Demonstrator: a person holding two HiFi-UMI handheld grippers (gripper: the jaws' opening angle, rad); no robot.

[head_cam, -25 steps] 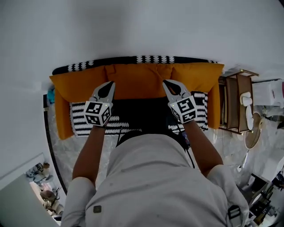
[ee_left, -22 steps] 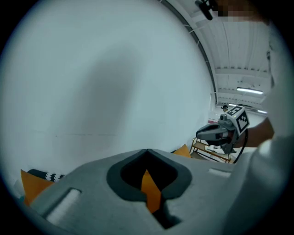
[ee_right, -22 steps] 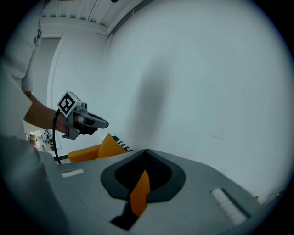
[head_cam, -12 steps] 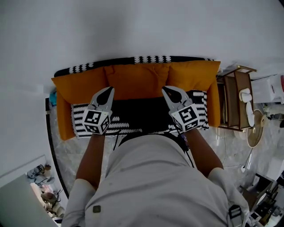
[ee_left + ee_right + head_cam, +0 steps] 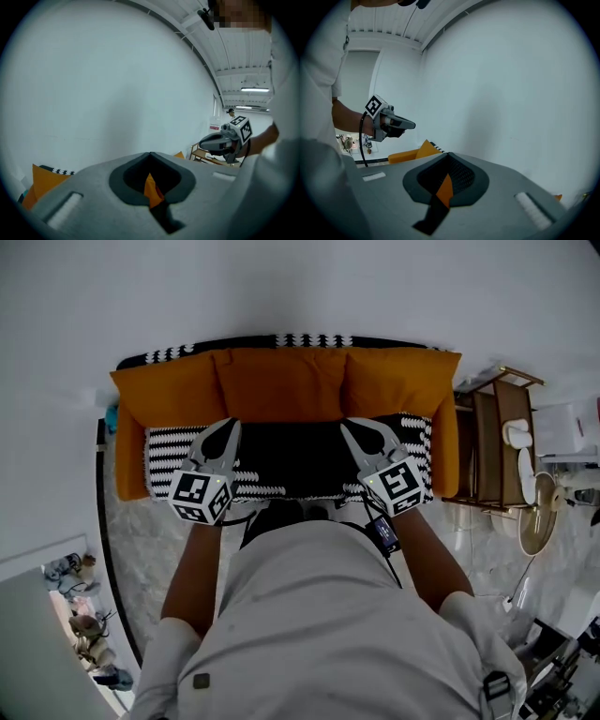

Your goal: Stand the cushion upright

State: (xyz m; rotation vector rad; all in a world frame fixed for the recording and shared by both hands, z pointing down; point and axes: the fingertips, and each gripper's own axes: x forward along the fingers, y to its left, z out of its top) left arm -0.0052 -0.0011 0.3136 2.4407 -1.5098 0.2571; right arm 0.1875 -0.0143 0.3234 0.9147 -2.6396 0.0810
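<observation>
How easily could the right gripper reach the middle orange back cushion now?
Probably yes: the right gripper hangs close in front of the middle cushion, above the black seat, with nothing between them. Its jaws are shut and would have to open first.

Look: you're on the orange rectangular fabric cushion point(image 5: 281, 382), plain, plump, wider than tall.
Place: middle of the back row on the orange sofa point(image 5: 129, 470), matching cushions point(image 5: 398, 381) touching it either side.
Pose: propped against the backrest, lower edge down at the seat.
Grip: you've got its lower edge pinched, left gripper point(image 5: 223, 426) and right gripper point(image 5: 359, 426) both nipped tight on orange fabric.
</observation>
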